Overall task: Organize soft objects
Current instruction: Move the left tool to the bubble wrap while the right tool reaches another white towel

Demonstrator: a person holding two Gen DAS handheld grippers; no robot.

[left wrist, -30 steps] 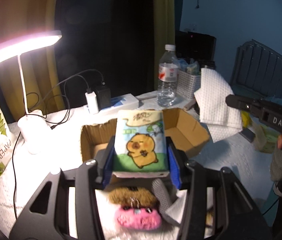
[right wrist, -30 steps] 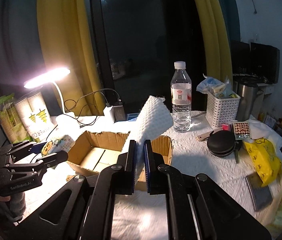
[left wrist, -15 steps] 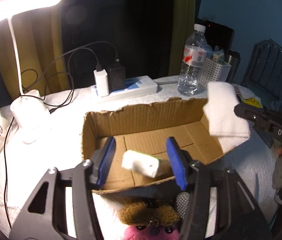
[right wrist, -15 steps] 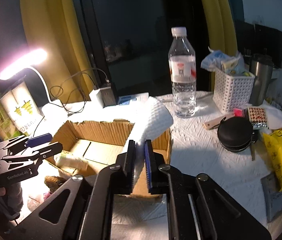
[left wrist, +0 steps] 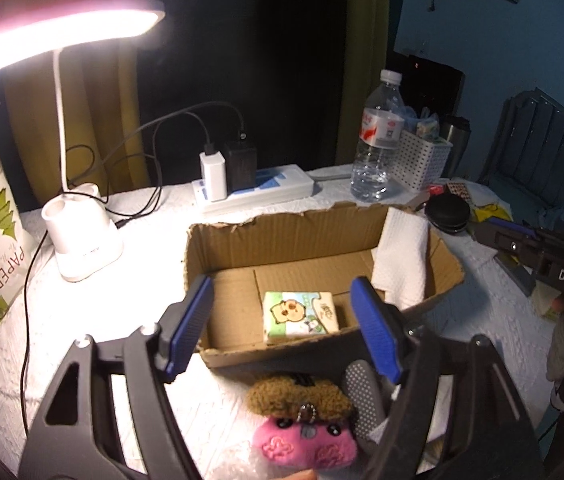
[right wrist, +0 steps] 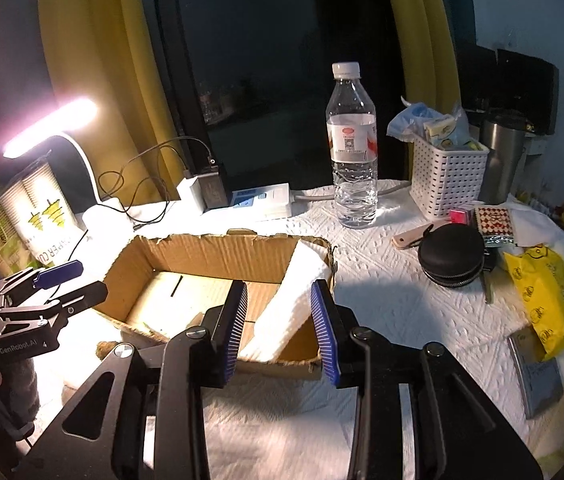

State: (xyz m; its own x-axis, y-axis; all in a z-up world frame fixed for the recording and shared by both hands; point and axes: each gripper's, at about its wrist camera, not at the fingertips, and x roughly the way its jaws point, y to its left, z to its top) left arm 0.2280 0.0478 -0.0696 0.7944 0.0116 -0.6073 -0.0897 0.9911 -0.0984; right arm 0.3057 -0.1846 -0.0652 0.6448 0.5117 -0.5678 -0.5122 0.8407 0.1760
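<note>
Left wrist view: my left hand-held gripper point(left wrist: 284, 324) has just been opening, empty, above the cartoon-printed tissue pack point(left wrist: 300, 313) lying in the brown cardboard box point(left wrist: 282, 236). My right hand-held gripper point(right wrist: 282, 328) has just been opening too, letting go of the white quilted cloth point(right wrist: 290, 308) leaning inside that box.

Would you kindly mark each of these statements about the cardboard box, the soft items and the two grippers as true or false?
1. The tissue pack lies inside the cardboard box. True.
2. The white towel lies flat on the table outside the box. False: it leans against the box's inner wall.
3. The left gripper clamps the tissue pack. False: its jaws, just opening, stand clear of it.
4. The pink plush sits outside the box. True.
5. The right gripper pinches the towel. False: its pads have opened off it.
</note>
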